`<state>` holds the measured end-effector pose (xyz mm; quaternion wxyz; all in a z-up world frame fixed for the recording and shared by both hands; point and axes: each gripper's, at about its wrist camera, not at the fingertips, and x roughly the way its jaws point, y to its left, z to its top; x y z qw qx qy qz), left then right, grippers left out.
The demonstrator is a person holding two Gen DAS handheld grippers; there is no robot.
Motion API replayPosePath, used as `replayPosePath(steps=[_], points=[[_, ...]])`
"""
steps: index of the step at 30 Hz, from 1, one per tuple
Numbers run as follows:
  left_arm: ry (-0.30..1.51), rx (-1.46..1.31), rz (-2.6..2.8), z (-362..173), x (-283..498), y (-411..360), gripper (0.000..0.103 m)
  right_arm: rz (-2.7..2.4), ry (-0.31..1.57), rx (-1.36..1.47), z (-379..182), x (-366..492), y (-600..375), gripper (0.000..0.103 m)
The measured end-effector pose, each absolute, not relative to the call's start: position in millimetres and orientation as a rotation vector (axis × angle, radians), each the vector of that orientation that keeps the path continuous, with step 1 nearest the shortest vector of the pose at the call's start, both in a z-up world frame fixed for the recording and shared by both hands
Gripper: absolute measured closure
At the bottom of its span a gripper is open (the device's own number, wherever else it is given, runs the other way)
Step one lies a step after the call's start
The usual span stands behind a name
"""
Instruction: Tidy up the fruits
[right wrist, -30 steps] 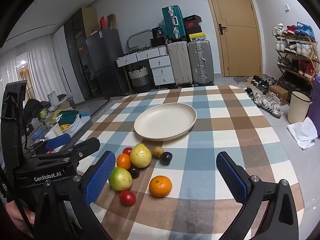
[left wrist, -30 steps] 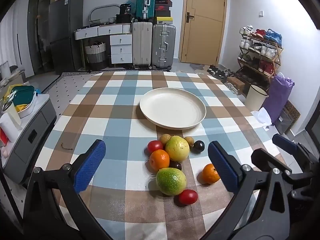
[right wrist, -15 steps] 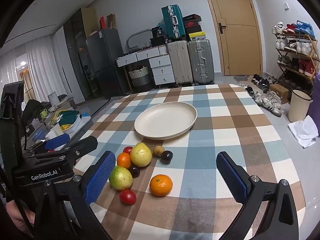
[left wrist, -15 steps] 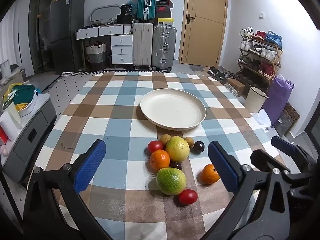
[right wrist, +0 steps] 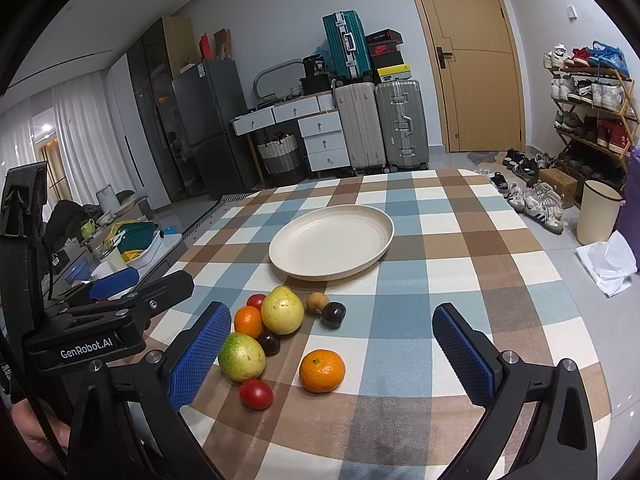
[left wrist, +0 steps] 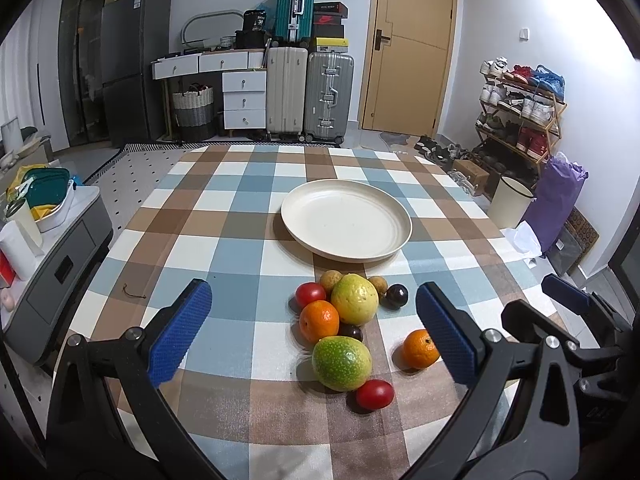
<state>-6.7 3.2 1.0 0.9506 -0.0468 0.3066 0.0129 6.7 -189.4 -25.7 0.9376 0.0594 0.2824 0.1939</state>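
Note:
A cluster of fruit lies on the checked tablecloth in front of an empty cream plate (left wrist: 346,220) (right wrist: 332,242). It holds a yellow guava (left wrist: 354,299) (right wrist: 282,309), a green guava (left wrist: 341,363) (right wrist: 241,357), two oranges (left wrist: 319,321) (left wrist: 420,349) (right wrist: 322,371), red tomatoes (left wrist: 375,394) (right wrist: 256,393), dark plums (left wrist: 397,295) (right wrist: 333,314) and small brown fruits (left wrist: 330,280). My left gripper (left wrist: 312,336) is open and empty, held near the fruit. My right gripper (right wrist: 330,360) is open and empty, with the lone orange between its pads.
The table's right edge (right wrist: 576,300) drops to the floor with a bin (right wrist: 598,218) and a shoe rack (left wrist: 520,120). A grey cabinet (left wrist: 52,264) with containers stands left of the table. A small cord (left wrist: 132,292) lies on the cloth.
Both grippers have drifted very slightly; the fruit and the plate have not moved. Both stay open.

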Motion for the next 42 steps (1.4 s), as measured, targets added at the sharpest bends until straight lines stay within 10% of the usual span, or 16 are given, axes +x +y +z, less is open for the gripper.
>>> replayPosePath(steps=[42], points=[[0.622,-0.103,0.029,-2.8,-12.0,9.1,0.001,0.394,0.572,0.12,-22.3,6.1,-189.6,0.0]])
